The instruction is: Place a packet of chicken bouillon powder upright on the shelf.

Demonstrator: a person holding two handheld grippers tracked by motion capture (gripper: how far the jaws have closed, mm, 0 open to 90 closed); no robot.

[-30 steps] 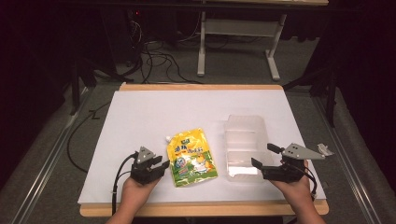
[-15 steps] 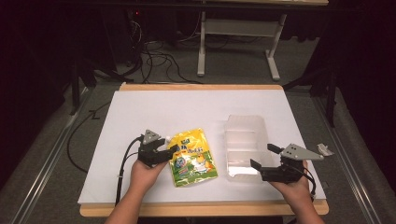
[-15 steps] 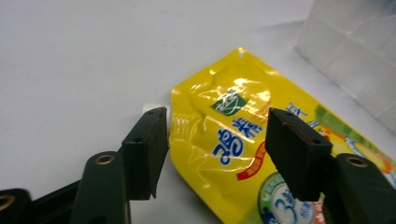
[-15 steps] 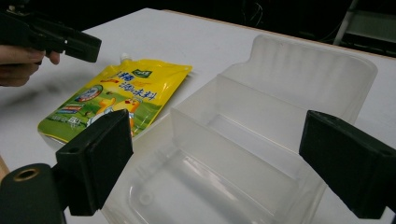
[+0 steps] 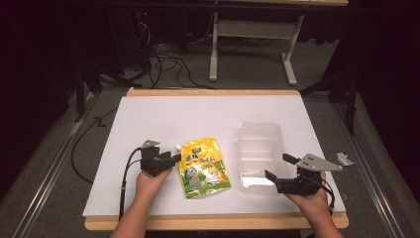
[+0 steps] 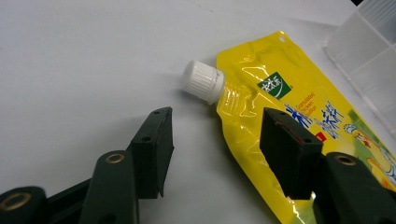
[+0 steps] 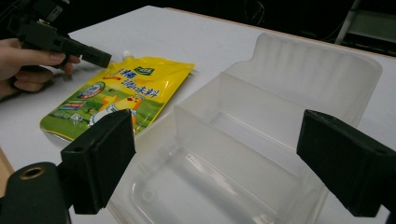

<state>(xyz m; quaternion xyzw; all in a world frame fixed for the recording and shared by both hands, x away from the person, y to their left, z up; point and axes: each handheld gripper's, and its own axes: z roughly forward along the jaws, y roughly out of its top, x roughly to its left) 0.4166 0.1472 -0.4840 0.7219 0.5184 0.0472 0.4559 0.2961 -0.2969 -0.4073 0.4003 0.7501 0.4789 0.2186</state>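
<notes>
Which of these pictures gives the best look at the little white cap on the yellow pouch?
The left gripper view: the white cap is close, sharp and ribbed, just beyond the open jaws. The high view shows it as a tiny white dot at the yellow pouch corner; the right gripper view shows just its tip.

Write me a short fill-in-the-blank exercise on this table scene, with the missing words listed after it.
1. The yellow pouch has a screw cap coloured ____.
2. The clear plastic container lies on the pouch's ____ side in the high view.
3. The left gripper has its jaws ____, with one over the pouch's edge.
4. The right gripper points at the ____.

Missing words: white; right; open; container
</notes>
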